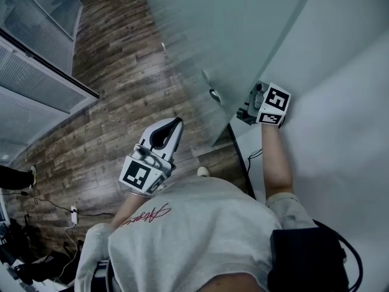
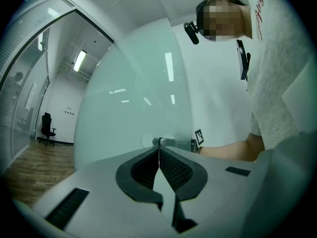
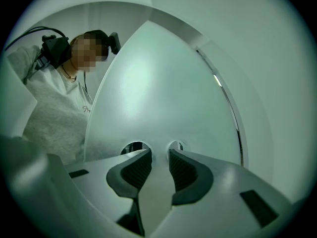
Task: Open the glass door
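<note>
The frosted glass door (image 1: pixel 243 35) stands at an angle to the white wall (image 1: pixel 340 102). My right gripper (image 1: pixel 246 111) is at the door's far side, at handle height. In the left gripper view the metal door handle (image 2: pixel 173 143) runs from the door (image 2: pixel 129 113) to that gripper's marker cube (image 2: pixel 199 135). In the right gripper view the right gripper (image 3: pixel 160 155) has its jaws set apart with a pale bar filling the gap, and two round handle mounts (image 3: pixel 133 148) lie just beyond. My left gripper (image 1: pixel 176 123) (image 2: pixel 159 150) is shut on nothing, held in front of my body.
Wood floor (image 1: pixel 121 102) spreads left of the door. A glass partition with blinds (image 1: pixel 36 72) runs along the far left. Cables and a power strip (image 1: pixel 73 212) lie on the floor at the lower left. An office chair (image 2: pixel 47 128) stands in the room beyond.
</note>
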